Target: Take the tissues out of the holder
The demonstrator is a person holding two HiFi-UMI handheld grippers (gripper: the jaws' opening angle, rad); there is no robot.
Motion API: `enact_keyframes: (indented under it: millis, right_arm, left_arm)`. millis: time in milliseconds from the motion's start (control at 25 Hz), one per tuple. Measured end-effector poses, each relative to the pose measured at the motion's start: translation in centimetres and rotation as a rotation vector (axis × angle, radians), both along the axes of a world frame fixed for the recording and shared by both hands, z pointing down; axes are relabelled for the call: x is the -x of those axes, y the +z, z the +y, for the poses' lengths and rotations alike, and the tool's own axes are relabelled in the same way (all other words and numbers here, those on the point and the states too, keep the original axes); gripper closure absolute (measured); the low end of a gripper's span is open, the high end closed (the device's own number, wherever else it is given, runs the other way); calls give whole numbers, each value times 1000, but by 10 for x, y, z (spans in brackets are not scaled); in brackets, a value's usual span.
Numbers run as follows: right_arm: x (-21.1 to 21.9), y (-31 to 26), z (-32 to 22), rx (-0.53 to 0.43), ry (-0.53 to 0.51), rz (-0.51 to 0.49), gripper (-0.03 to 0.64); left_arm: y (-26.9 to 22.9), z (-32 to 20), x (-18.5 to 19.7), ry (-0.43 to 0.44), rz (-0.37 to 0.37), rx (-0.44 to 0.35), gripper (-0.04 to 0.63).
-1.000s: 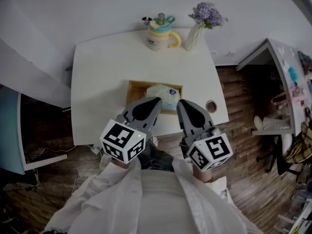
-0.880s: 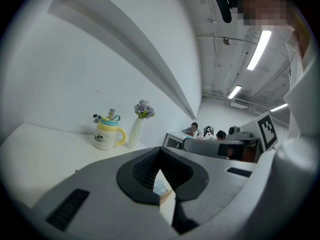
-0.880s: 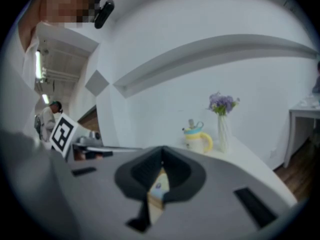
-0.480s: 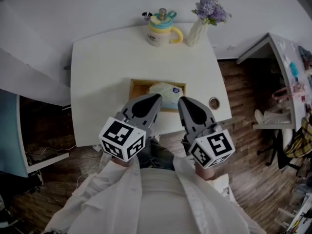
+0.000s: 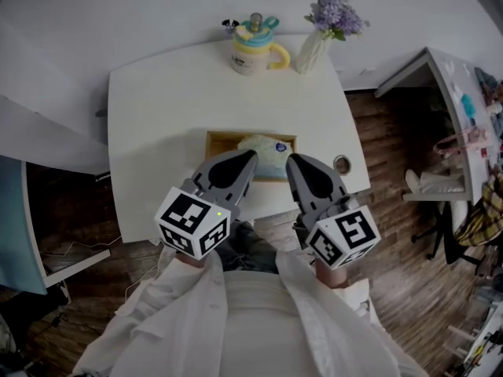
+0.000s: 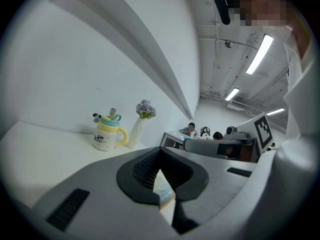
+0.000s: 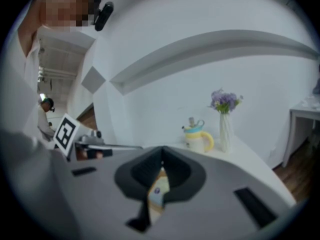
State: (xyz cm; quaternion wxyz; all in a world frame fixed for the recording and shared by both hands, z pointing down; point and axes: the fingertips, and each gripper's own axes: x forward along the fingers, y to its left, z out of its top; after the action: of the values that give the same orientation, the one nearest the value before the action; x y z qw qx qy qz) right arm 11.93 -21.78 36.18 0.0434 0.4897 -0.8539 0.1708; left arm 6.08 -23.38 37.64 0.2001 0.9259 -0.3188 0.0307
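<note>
- Low in the middle of the head view, the left claw (image 5: 248, 159) and the right claw (image 5: 293, 164) hang side by side just short of the counter's near edge. Both are clenched, jaws together with nothing between them.
- Risk one, as I judge it: going down shut. Closed tips would only prod the tissue pack (image 5: 264, 151) deeper or shove the wooden holder (image 5: 214, 140) across the counter (image 5: 161, 116). The jaws need to part first.
- Risk two: the holder sits close to the near edge and looks light. If the pack fits snugly, pulling it could lift the holder too, or drag it toward the edge and off. One claw may have to pin the rim while the other pulls.
- Risk three: the pack looks soft. A shallow pinch could catch only the wrapper, which might slip or tear.
- The pack lies flat inside the holder, just beyond both claw tips, bulging above the rim. Its long axis runs left to right across the frame, along the holder's length and parallel to the near edge. The end with the small blue mark points to the right of the frame.
- A small round object (image 5: 340, 164) sits just right of the holder and a wide swing could knock it.
- The mug (image 5: 253, 51) and flower vase (image 5: 313, 50) stand well apart at the upper edge, out of harm's way.
</note>
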Motion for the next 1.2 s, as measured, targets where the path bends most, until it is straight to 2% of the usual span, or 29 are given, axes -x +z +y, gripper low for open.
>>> enact_keyframes:
  millis: [320, 680, 1200]
  right_arm:
    - [-6, 9, -9, 27, 16, -1, 606]
    - [-3, 21, -14, 52, -52, 0, 605]
    - [-4, 50, -43, 112, -196, 169, 604]
  left_arm:
    - [7, -10, 2, -1, -2, 20, 586]
    - [19, -11, -3, 6, -20, 50, 586]
    - [46, -11, -11, 32, -23, 119, 586]
